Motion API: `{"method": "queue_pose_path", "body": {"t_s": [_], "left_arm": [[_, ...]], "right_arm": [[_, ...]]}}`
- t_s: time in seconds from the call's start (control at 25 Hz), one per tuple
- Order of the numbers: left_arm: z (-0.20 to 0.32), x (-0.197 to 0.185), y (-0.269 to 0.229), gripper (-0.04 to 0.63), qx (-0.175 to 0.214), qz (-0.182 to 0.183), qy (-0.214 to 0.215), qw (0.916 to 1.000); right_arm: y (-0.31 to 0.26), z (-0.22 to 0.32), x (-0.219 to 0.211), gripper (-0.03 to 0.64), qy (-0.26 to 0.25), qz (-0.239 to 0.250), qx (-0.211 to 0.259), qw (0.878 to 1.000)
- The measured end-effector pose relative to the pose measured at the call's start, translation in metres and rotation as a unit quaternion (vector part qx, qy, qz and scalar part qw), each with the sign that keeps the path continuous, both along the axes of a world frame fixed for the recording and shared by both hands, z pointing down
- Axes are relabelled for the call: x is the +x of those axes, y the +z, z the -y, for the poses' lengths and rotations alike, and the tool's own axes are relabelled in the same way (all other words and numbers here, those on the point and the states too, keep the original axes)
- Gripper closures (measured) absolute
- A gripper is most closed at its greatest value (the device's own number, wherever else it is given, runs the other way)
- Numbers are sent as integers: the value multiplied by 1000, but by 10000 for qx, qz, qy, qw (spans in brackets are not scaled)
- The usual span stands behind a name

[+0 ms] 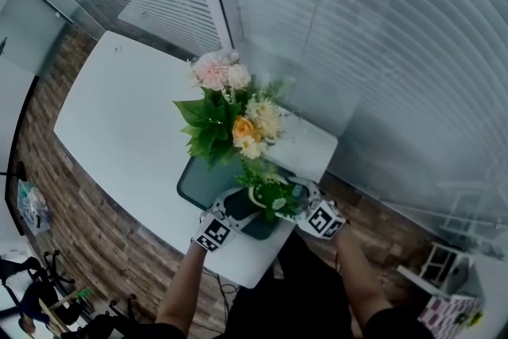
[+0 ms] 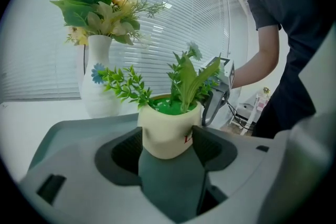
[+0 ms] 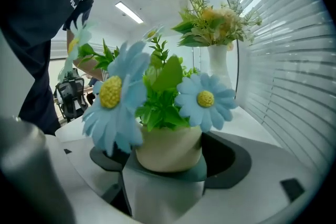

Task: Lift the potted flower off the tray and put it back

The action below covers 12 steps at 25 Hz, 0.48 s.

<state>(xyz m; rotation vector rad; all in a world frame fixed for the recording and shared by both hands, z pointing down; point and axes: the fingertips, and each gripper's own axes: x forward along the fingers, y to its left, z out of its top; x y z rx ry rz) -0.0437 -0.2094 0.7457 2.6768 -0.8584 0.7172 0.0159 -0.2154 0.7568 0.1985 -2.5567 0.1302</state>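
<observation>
A big white table [image 1: 119, 123] fills the left of the head view. A dark tray [image 1: 198, 185] lies near the table's 5 o'clock corner, close to the person.

A white vase [image 2: 100, 89] stands on the table just past the tray, at 12 o'clock from the pot. Its bunch [image 1: 226, 119] of pink, yellow and cream flowers with big green leaves rises over the tray.

The pot [image 1: 274, 198] is small and cream, with green leaves and blue flowers [image 3: 205, 99] in it. It sits at the tray's near corner, at 5 o'clock on the tray. Its bottom looks to touch the tray.

The left gripper [image 1: 226, 218] is at 8 o'clock from the pot. In its own view, the left gripper [image 2: 167, 148] has one jaw pressed on each side of the pot [image 2: 165, 134].

The right gripper [image 1: 309, 210] is at 3 o'clock from the pot. In its own view, the right gripper [image 3: 168, 157] has the pot [image 3: 168, 149] snug between its jaws too. One blue flower covers part of one jaw.
</observation>
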Motion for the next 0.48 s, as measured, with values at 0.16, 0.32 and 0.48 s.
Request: {"method": "queue_pose_path", "body": {"t_s": [0.16, 0.32, 0.48], "left_arm": [[2, 4, 2, 318, 50, 80, 179, 9998], [4, 4, 4, 314, 5, 32, 192, 9998], [2, 4, 6, 307, -40, 10, 111, 9999]], "right_arm": [[-1, 3, -2, 238, -80, -55, -53, 9999], [1, 5, -2, 238, -114, -121, -82, 9998], [4, 2, -4, 238, -42, -121, -203, 9997]]}}
